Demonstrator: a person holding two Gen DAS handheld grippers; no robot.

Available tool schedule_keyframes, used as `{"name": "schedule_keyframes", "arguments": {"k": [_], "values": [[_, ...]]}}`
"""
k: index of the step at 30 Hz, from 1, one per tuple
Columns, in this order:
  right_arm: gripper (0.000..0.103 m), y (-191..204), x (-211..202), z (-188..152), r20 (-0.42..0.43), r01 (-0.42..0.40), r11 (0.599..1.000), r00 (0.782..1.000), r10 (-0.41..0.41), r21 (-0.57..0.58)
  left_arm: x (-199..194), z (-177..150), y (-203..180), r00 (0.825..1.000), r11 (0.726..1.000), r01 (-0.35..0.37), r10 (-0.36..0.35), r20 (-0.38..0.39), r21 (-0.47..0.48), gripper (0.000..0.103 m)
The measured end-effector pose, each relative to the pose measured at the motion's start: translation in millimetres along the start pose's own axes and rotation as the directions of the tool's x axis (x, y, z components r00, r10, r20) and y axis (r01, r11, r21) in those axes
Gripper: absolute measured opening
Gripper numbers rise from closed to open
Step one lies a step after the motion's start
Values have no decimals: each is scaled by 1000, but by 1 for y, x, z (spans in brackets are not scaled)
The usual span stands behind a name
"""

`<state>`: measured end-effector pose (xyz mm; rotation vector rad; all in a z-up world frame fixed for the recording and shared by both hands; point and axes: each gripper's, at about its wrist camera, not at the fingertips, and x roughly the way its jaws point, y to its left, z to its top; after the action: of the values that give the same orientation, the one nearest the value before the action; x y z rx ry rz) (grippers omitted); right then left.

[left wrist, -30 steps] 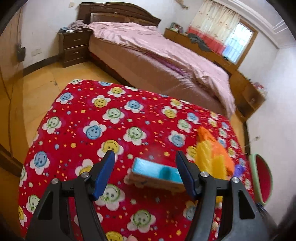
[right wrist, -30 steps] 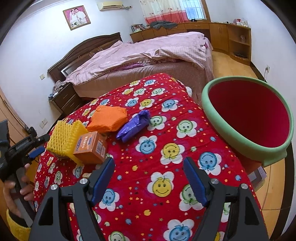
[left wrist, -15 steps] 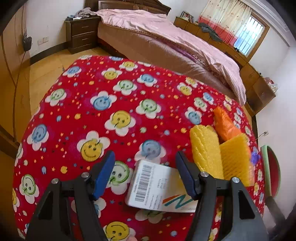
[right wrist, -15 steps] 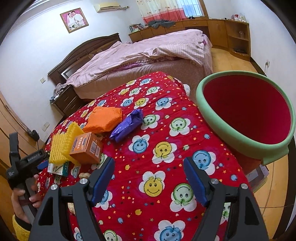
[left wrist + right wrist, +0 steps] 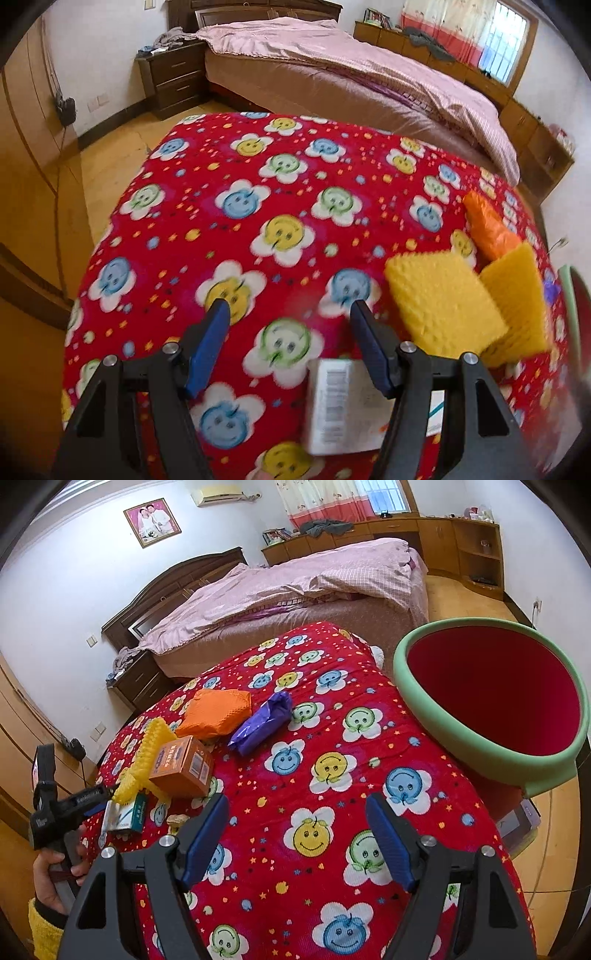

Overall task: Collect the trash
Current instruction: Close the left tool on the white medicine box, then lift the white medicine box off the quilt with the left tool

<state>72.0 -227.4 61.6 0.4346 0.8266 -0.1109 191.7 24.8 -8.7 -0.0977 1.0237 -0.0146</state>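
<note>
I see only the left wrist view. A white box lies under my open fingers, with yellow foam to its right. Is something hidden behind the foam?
Observer: Yes. An orange carton stands right against the foam, on its far side.
Operator: Of the bin I see only an edge. Is any trash in it?
Observer: None shows. Its inside is bare red.
Operator: Is the right gripper free?
Observer: Yes. The right gripper is open over bare cloth and holds nothing.
</note>
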Motion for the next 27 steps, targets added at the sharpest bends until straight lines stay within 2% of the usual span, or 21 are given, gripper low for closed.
{"name": "schedule_keyframes", "arguments": {"k": [5,17,24,27], "values": [[79,1,-7,-3,10,-14,1000,1000,14,-3,-13,-18,15,1000,1000,-20,19,-4,-11,67],[79,2,-17,-16,6,-42,999,999,42,-15,-41,-65,19,1000,1000,17,-18,-10,-20,67],[79,2,-20,-21,0,-41,999,999,41,-19,-69,-71,13,993,995,99,-99,61,0,67],[79,3,-20,-22,-2,-42,999,999,42,-19,-77,-69,5,986,988,153,-154,67,28,68]]}}
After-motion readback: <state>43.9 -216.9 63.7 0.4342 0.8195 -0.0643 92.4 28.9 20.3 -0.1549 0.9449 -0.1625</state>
